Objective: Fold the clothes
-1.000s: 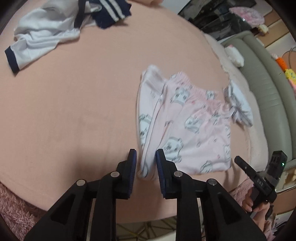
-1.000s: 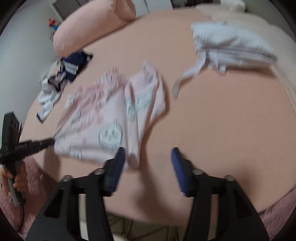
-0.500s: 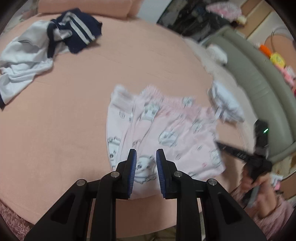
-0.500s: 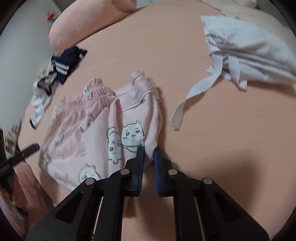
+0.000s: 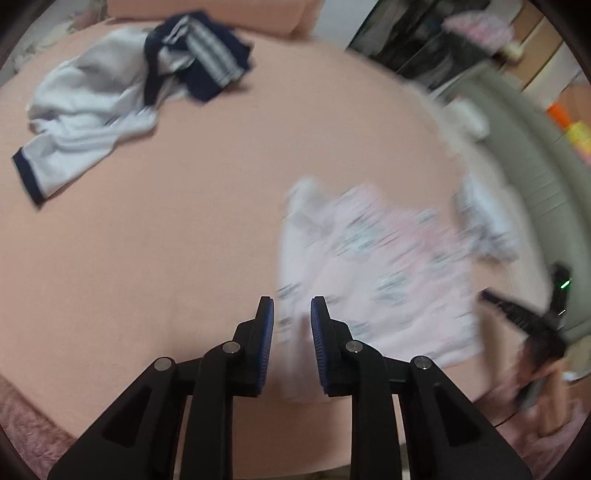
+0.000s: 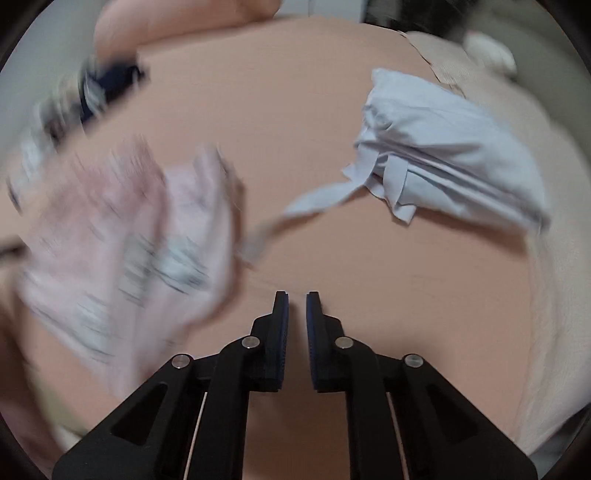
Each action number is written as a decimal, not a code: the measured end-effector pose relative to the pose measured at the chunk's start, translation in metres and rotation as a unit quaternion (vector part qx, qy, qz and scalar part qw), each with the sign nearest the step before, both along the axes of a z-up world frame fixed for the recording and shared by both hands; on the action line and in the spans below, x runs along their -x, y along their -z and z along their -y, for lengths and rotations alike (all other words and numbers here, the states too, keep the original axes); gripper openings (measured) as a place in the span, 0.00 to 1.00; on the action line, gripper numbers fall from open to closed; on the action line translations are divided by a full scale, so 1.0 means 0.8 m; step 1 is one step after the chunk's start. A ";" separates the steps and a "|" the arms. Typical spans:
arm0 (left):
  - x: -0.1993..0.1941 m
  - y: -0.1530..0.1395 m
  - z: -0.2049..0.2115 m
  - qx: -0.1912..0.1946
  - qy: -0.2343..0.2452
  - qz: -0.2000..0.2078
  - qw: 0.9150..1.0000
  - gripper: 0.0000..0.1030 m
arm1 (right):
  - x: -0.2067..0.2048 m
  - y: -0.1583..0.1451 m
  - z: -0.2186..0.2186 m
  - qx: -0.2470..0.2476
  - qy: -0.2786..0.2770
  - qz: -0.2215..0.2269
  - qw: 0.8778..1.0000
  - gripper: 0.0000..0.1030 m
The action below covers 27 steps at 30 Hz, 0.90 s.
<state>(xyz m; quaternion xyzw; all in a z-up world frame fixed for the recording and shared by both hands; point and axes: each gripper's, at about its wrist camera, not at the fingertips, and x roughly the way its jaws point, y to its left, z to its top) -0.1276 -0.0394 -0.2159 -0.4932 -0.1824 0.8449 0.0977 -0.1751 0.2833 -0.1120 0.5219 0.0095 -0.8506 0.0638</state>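
Note:
Pink shorts (image 5: 388, 266) with a cat print lie spread on the peach bed (image 5: 147, 258), blurred by motion. My left gripper (image 5: 291, 314) sits at their near left corner with its jaws narrow, and cloth fills the gap between them. In the right wrist view the shorts (image 6: 122, 236) lie to the left of my right gripper (image 6: 296, 299), apart from it. That gripper is shut, and only bare sheet shows in the slit. From the left wrist view the right gripper (image 5: 524, 317) hovers by the shorts' right edge, held by a hand (image 5: 543, 387).
A folded white garment (image 6: 443, 158) with a loose strap lies at the far right of the bed. A crumpled white and navy outfit (image 5: 110, 96) lies at the far left. A pink bolster (image 6: 177, 22) lies at the back. A grey padded headboard (image 5: 535, 147) runs along the right.
My right gripper held the shorts' corner half a second ago. It has let go and swung right, off the cloth. The left gripper has shifted left, still at the near corner.

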 end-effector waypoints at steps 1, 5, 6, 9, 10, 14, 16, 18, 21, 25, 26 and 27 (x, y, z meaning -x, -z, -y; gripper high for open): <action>-0.002 -0.007 -0.002 -0.014 0.006 -0.015 1.000 0.25 | -0.003 -0.011 0.004 0.028 -0.005 -0.011 1.000 0.13; -0.001 -0.001 -0.044 0.026 0.066 -0.015 0.997 0.27 | -0.014 -0.022 0.066 0.062 -0.053 -0.022 0.996 0.27; 0.000 0.007 -0.053 0.043 0.081 -0.002 0.996 0.27 | -0.016 -0.018 0.082 0.069 -0.066 -0.017 0.995 0.28; 0.007 0.031 -0.052 0.083 0.078 0.039 0.993 0.25 | -0.025 0.004 0.122 0.058 -0.089 0.005 0.994 0.29; 0.009 0.036 -0.045 0.079 0.071 0.047 0.993 0.20 | -0.029 0.018 0.129 0.033 -0.086 0.016 0.996 0.29; 0.005 0.031 -0.052 0.066 0.088 0.038 0.993 0.25 | -0.026 0.021 0.104 0.008 -0.070 0.004 0.998 0.16; 0.003 0.029 -0.056 0.060 0.097 0.034 0.993 0.25 | -0.025 0.014 0.083 -0.026 -0.043 -0.005 0.999 0.17; 0.001 0.026 -0.059 0.053 0.105 0.030 0.993 0.25 | -0.029 0.007 0.062 -0.003 -0.023 -0.014 1.000 0.26; -0.002 0.023 -0.065 0.043 0.118 0.023 0.992 0.26 | -0.044 -0.002 0.042 0.048 -0.021 -0.030 0.998 0.29; -0.006 0.019 -0.072 0.035 0.135 0.017 0.990 0.27 | -0.043 0.006 0.083 0.037 -0.072 -0.032 0.996 0.36; -0.009 0.029 -0.077 0.068 0.139 0.032 0.988 0.27 | -0.048 0.015 0.090 0.017 -0.079 -0.023 0.996 0.36; -0.008 0.035 -0.073 0.081 0.133 0.041 0.987 0.24 | -0.050 0.023 0.089 -0.007 -0.079 -0.017 0.997 0.36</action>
